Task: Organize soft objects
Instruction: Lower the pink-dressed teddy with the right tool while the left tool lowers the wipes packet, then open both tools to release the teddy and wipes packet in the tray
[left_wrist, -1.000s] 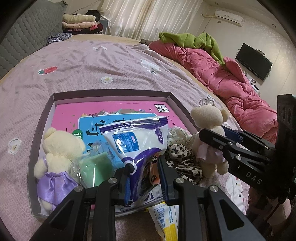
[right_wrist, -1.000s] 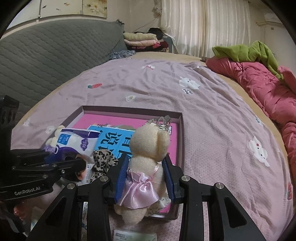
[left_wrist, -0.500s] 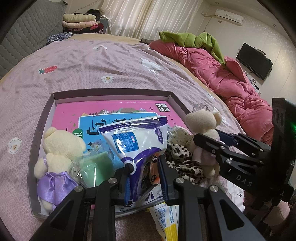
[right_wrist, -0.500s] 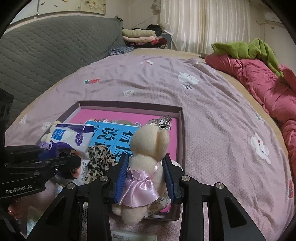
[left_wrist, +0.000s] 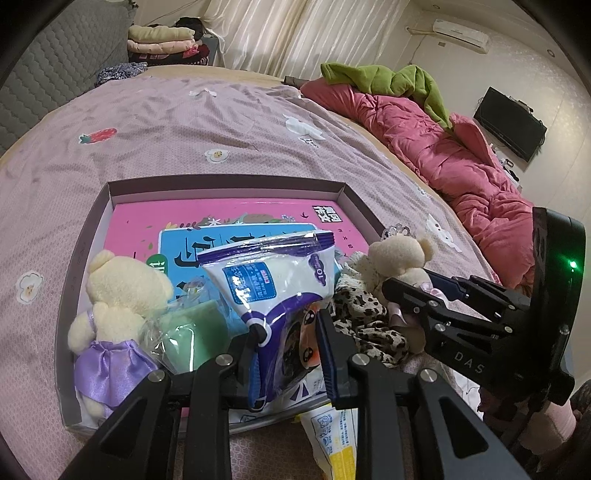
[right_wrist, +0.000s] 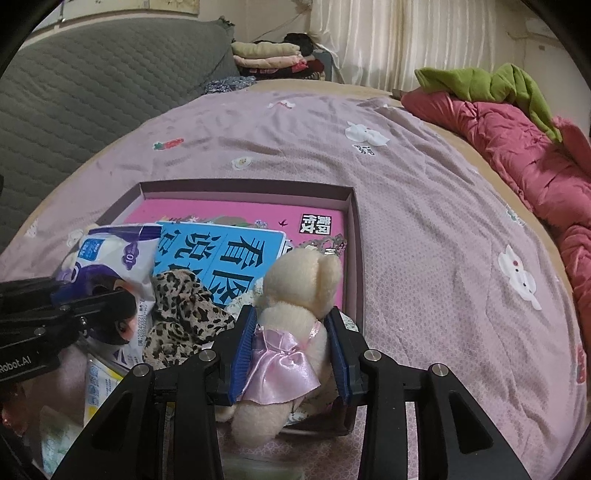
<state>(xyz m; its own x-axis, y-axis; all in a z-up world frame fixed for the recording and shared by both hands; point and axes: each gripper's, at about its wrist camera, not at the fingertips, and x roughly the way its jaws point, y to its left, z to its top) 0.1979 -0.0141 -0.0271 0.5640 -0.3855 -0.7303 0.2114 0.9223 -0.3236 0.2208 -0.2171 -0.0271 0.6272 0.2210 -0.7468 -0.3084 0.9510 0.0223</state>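
My left gripper (left_wrist: 288, 325) is shut on a white and purple packet (left_wrist: 266, 273), held upright over the near edge of the shallow box (left_wrist: 229, 182). The right gripper (right_wrist: 291, 314) has its blue pads on a cream bear in a pink dress (right_wrist: 299, 280), and its jaws are opening. That bear (left_wrist: 399, 254) stands at the box's near right corner, against a leopard-print cloth (right_wrist: 181, 314). Inside the box lie a bear in a purple dress (left_wrist: 122, 291) and a green item in clear wrap (left_wrist: 192, 332), on top of pink and blue books (left_wrist: 236, 214).
The box sits on a bed with a lilac sheet (left_wrist: 184, 122). A pink quilt (left_wrist: 443, 147) and a green cloth (left_wrist: 388, 77) lie along the right side. A yellow and white packet (left_wrist: 332, 435) lies in front of the box. Folded clothes (left_wrist: 162, 40) are stacked at the far end.
The right gripper has carried the pink-dress bear down and leftward to the box's near right corner, beside the leopard cloth. The left gripper and its packet have stayed put.
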